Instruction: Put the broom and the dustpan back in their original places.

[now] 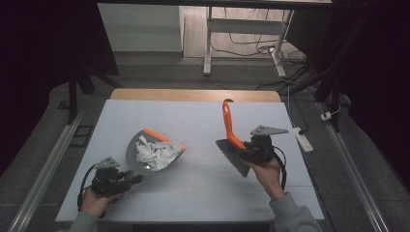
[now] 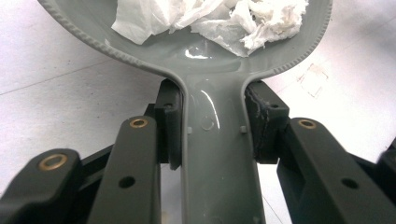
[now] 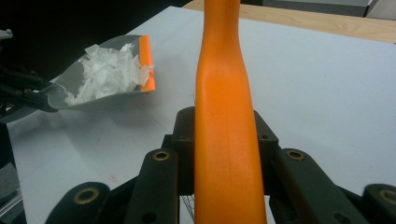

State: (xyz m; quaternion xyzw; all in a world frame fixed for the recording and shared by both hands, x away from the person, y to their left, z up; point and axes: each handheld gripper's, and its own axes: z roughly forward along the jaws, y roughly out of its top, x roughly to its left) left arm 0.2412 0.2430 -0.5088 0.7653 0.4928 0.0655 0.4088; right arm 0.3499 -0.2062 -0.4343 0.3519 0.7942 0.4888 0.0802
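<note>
A grey dustpan (image 1: 140, 145) with an orange lip lies left of centre on the white table top (image 1: 193, 193), holding a heap of white paper scraps (image 1: 153, 153). My left gripper (image 1: 129, 178) is shut on the dustpan's handle (image 2: 217, 154), one pad on each side. The paper scraps (image 2: 210, 18) fill the pan ahead of the jaws. My right gripper (image 1: 249, 147) is shut on a hand brush's orange handle (image 3: 224, 116), which points up and away. The brush's grey bristles (image 1: 232, 158) point towards the dustpan, a gap apart from it. From the right gripper view the dustpan (image 3: 70, 88) sits far left.
A strip of bare wood (image 1: 193, 94) shows at the table's far edge. Beyond it are desk legs (image 1: 208, 43) and floor cables (image 1: 295, 63). A power strip (image 1: 303, 140) lies on the floor off the right edge. Dark curtains close both sides.
</note>
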